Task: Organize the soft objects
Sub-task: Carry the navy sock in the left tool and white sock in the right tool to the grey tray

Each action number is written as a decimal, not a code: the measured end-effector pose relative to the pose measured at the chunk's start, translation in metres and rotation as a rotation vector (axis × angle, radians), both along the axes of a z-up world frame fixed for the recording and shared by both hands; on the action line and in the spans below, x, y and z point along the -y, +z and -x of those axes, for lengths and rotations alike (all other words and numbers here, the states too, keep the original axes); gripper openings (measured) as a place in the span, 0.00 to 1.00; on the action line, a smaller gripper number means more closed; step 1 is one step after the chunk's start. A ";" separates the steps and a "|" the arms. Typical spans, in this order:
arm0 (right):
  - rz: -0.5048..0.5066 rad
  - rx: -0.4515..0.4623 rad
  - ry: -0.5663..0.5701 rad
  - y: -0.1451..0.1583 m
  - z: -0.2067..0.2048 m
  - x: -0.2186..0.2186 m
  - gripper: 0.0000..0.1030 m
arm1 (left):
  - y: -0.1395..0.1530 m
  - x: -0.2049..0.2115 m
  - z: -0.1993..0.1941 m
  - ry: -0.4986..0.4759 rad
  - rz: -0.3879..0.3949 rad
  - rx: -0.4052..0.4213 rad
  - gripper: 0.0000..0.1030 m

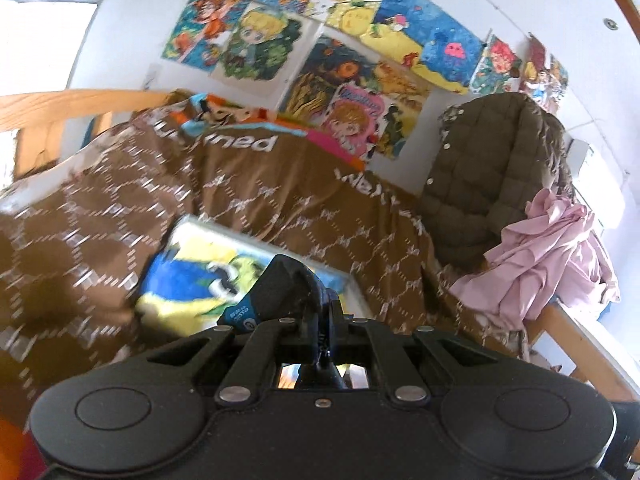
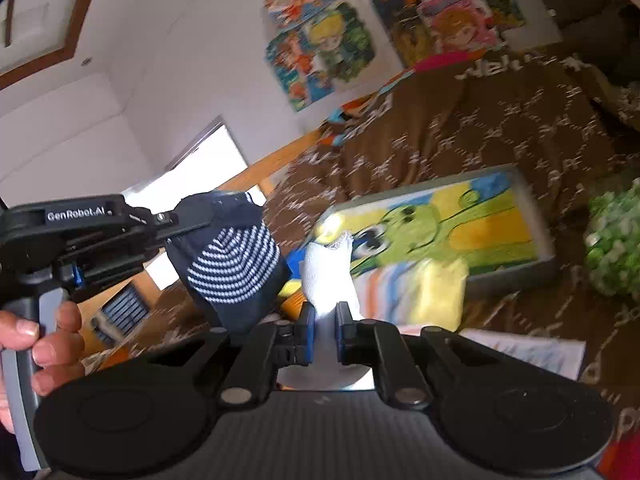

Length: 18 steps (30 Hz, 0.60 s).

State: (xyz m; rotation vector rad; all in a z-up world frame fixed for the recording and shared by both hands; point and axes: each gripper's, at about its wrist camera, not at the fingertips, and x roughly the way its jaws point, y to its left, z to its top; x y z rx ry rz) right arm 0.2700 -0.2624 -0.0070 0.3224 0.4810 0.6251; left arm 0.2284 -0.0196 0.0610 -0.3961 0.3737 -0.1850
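Observation:
My left gripper [image 1: 320, 320] is shut on a dark navy sock [image 1: 286, 288], held above the bed. In the right wrist view the left gripper [image 2: 224, 204] comes in from the left, and the sock [image 2: 234, 268] hangs from it, navy with white stripes. My right gripper [image 2: 325, 332] is shut on a white sock [image 2: 328, 276], close beside the navy one. A cartoon-printed box [image 2: 460, 224] lies on the brown patterned blanket [image 2: 500, 128] beyond both socks; it also shows in the left wrist view [image 1: 200, 268].
A dark green quilted jacket [image 1: 492, 176] and a pink cloth [image 1: 556, 252] hang over the wooden bed rail at right. A green fuzzy object [image 2: 616, 240] lies on the blanket. Colourful posters [image 1: 328, 40] cover the wall. A folded striped cloth [image 2: 412, 292] sits by the box.

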 end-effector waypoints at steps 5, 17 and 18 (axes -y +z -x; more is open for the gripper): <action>0.029 0.061 -0.097 0.003 -0.041 0.010 0.11 | -0.005 0.020 -0.052 -0.039 -0.025 0.014 0.04; -0.020 -0.001 -0.235 -0.032 -0.143 0.032 0.12 | -0.044 0.054 -0.179 -0.078 -0.009 0.005 0.04; -0.023 -0.013 -0.239 -0.037 -0.148 0.034 0.12 | -0.047 0.056 -0.187 -0.077 -0.009 0.002 0.04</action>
